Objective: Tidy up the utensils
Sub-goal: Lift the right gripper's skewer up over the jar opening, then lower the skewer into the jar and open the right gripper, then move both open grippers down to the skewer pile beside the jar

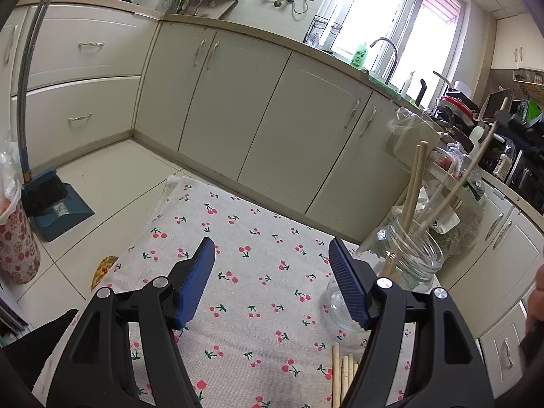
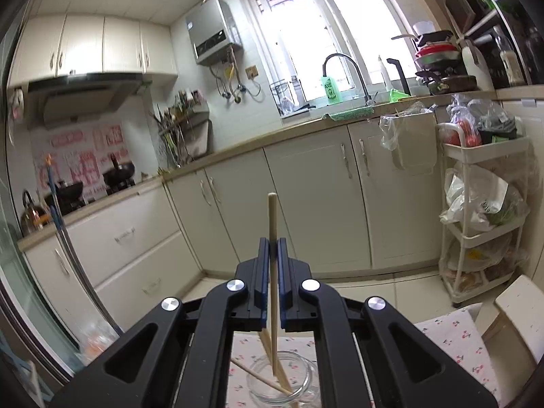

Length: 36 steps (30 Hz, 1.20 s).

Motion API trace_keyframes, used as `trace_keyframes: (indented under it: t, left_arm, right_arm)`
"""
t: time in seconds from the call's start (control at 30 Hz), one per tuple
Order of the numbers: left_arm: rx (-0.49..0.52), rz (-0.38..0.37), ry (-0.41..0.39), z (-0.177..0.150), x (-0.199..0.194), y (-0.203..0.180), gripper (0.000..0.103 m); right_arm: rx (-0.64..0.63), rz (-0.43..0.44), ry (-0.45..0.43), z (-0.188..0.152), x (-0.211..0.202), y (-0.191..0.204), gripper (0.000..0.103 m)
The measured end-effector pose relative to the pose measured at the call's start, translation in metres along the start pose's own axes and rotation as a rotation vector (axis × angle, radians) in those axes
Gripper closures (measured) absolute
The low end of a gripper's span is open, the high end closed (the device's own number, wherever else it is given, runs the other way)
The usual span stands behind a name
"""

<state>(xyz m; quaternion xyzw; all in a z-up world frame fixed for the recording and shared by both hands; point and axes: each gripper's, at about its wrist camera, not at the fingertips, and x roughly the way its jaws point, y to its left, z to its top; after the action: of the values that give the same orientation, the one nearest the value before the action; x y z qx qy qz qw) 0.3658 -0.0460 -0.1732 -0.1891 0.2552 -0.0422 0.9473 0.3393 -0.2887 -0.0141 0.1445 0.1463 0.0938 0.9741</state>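
Right gripper (image 2: 271, 248) is clamping one chopstick (image 2: 272, 217) upright over a glass jar (image 2: 258, 384).
Left gripper (image 1: 272, 258) is hovering with jaws apart and empty over the cherry-print cloth (image 1: 238, 231), the jar just right of it, loose chopsticks (image 1: 341, 374) lying near.

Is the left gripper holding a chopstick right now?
No, the left gripper stands open over the cherry cloth with nothing between its pads.

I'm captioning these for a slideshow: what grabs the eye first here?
The right gripper is shut on a wooden chopstick, holding it upright over the glass jar, where others already stand. The left gripper hangs open above the cherry-print cloth, with more chopsticks lying at its near edge.
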Motion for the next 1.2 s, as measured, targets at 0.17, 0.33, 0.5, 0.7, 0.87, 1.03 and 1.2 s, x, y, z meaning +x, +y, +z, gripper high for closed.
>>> trace_keyframes:
  t: [0.17, 0.33, 0.5, 0.7, 0.87, 1.03, 1.2]
  left_arm:
    - [-0.001, -0.004, 0.009, 0.0, 0.002, 0.0, 0.036]
    - [-0.002, -0.005, 0.016, 0.0, 0.003, 0.0, 0.035]
    - [0.007, 0.003, 0.027, -0.001, 0.005, -0.001, 0.033]
    - [0.015, 0.014, 0.044, -0.003, 0.009, -0.002, 0.031]
    - [0.017, 0.025, 0.057, -0.004, 0.011, -0.003, 0.025]
    - [0.015, 0.031, 0.082, -0.005, 0.015, -0.003, 0.022]
    - [0.034, 0.032, 0.127, -0.008, 0.024, -0.005, 0.019]
  right_arm:
    - [-0.024, -0.018, 0.067, -0.014, 0.016, 0.0, 0.097]
    - [-0.052, -0.029, 0.147, -0.026, 0.034, 0.001, 0.097]
    - [-0.083, -0.033, 0.247, -0.045, 0.051, 0.003, 0.097]
    - [-0.094, -0.039, 0.338, -0.065, 0.063, -0.001, 0.097]
    - [-0.055, -0.052, 0.308, -0.067, 0.04, -0.007, 0.097]
    - [0.014, -0.083, 0.377, -0.099, 0.001, -0.017, 0.097]
    - [0.047, -0.097, 0.593, -0.168, -0.011, -0.022, 0.097]
